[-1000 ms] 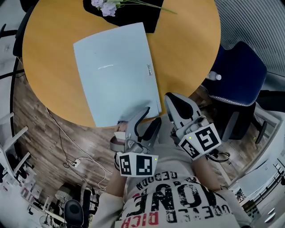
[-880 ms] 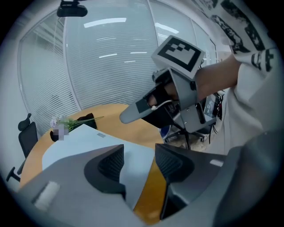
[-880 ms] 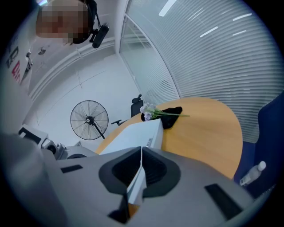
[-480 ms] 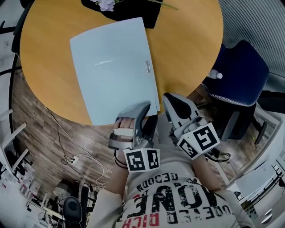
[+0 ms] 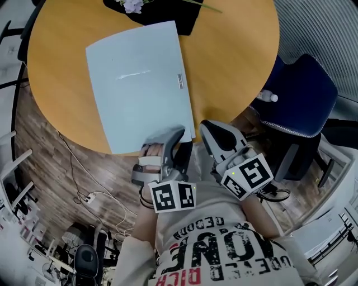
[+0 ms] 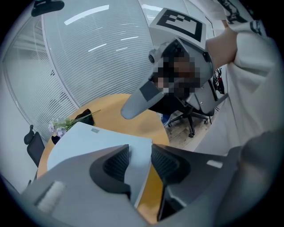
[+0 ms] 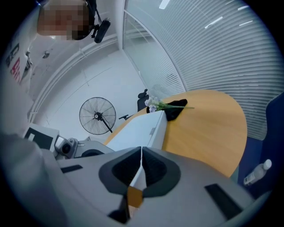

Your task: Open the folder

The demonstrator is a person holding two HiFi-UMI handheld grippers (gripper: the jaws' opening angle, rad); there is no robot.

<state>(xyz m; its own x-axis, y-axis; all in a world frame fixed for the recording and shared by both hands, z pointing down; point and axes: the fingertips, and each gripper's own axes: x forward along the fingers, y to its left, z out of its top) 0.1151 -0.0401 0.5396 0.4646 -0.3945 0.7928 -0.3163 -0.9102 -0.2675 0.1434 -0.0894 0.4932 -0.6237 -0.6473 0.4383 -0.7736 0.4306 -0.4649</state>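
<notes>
Over round orange wooden tabletop (image 5: 235, 61), saw flat pale-blue plastic folder (image 5: 140, 84) reaching near edge. Found left hand-held gripper (image 6: 140, 155) just closing, jaws partly apart around folder's near corner; right hand-held gripper (image 7: 141, 155) closed tight beside it.

I see a round wooden tabletop (image 5: 235, 61): pale blue folder (image 5: 140, 84) lying flat, flowers (image 5: 131, 5) on black cloth (image 5: 173, 19) at the far edge.

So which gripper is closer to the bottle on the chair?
Right. The right gripper hangs left of the bottle; the left gripper is farther left, its fingers just closing around the folder corner.
</notes>
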